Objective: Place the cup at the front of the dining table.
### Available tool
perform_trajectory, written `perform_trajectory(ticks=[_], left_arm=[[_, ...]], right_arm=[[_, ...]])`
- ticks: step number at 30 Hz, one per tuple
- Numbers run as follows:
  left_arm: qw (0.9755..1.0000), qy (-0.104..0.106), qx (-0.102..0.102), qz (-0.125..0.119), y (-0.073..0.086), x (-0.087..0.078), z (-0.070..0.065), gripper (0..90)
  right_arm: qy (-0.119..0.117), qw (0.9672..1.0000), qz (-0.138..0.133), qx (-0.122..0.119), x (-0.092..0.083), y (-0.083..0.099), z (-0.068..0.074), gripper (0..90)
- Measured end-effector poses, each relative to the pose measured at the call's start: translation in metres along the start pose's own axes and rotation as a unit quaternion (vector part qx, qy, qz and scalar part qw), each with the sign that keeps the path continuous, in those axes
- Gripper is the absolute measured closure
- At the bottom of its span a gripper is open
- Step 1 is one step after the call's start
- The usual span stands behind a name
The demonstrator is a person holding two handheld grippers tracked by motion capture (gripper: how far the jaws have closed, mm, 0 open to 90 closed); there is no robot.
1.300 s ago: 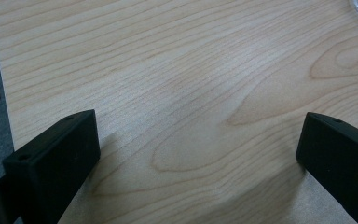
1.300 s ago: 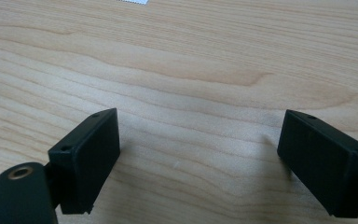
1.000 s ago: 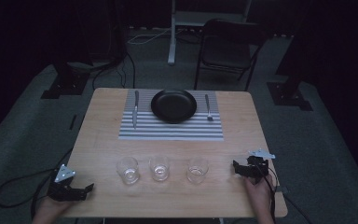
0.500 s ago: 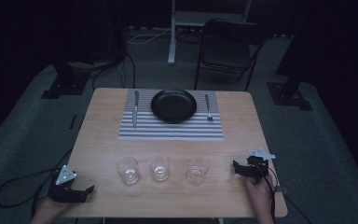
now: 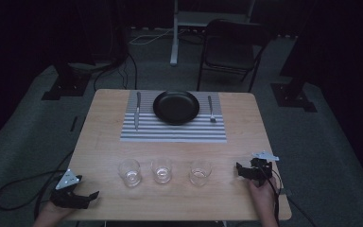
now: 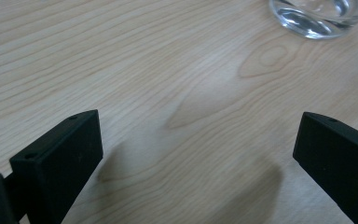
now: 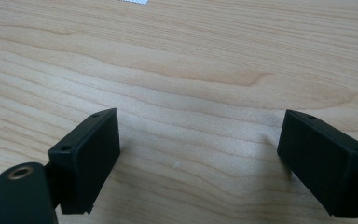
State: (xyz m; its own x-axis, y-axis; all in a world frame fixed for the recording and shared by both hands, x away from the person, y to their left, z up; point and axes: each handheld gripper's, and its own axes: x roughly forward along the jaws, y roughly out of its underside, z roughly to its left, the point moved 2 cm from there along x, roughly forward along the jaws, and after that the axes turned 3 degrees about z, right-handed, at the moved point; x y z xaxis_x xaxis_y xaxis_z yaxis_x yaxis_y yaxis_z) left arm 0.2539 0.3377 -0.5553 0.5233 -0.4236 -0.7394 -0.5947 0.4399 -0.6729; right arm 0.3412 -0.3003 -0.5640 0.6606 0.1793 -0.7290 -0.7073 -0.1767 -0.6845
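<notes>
Three clear glasses stand in a row near the table's front: left [image 5: 129,171], middle [image 5: 162,169], right [image 5: 200,171]. My left gripper [image 5: 90,198] lies at the front left corner and points at the left glass. Its jaws are wide apart with bare wood between them [image 6: 196,140], and they have just been closing a little. The base of a glass [image 6: 317,18] shows beyond them. My right gripper [image 5: 240,170] rests to the right of the right glass, open over bare wood [image 7: 198,140].
At the far side of the wooden table [image 5: 108,142] lies a striped placemat [image 5: 170,132]. On it sit a black plate [image 5: 176,107], a knife [image 5: 137,111] to its left and a fork [image 5: 211,109] to its right. A chair [image 5: 231,47] stands behind the table.
The left gripper has drifted slightly toward the table's near edge. The right gripper and the glasses have kept still.
</notes>
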Motion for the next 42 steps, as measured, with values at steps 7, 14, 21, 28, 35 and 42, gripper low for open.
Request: perform_trajectory(ticks=[7,14,21,28,35,42], left_arm=[[0.9996,0.016,0.022,0.006,-0.008,0.008,-0.011,1.8],[0.999,0.032,0.032,-0.006,-0.017,0.012,-0.02,1.8],[0.9982,0.044,0.039,-0.007,-0.023,0.019,-0.027,4.3],[0.9972,0.058,0.044,-0.013,-0.032,0.025,-0.033,4.3],[0.9956,0.068,0.061,-0.021,-0.049,0.038,-0.043,4.3],[0.9938,0.083,0.064,-0.036,-0.059,0.046,-0.051,4.3]], right_arm=[[0.0,1.0,0.0,0.0,0.0,0.0,0.0,12.4],[0.0,1.0,0.0,0.0,0.0,0.0,0.0,12.4],[0.0,1.0,0.0,0.0,0.0,0.0,0.0,12.4],[0.0,1.0,0.0,0.0,0.0,0.0,0.0,12.4],[0.0,1.0,0.0,0.0,0.0,0.0,0.0,12.4],[0.0,1.0,0.0,0.0,0.0,0.0,0.0,12.4]])
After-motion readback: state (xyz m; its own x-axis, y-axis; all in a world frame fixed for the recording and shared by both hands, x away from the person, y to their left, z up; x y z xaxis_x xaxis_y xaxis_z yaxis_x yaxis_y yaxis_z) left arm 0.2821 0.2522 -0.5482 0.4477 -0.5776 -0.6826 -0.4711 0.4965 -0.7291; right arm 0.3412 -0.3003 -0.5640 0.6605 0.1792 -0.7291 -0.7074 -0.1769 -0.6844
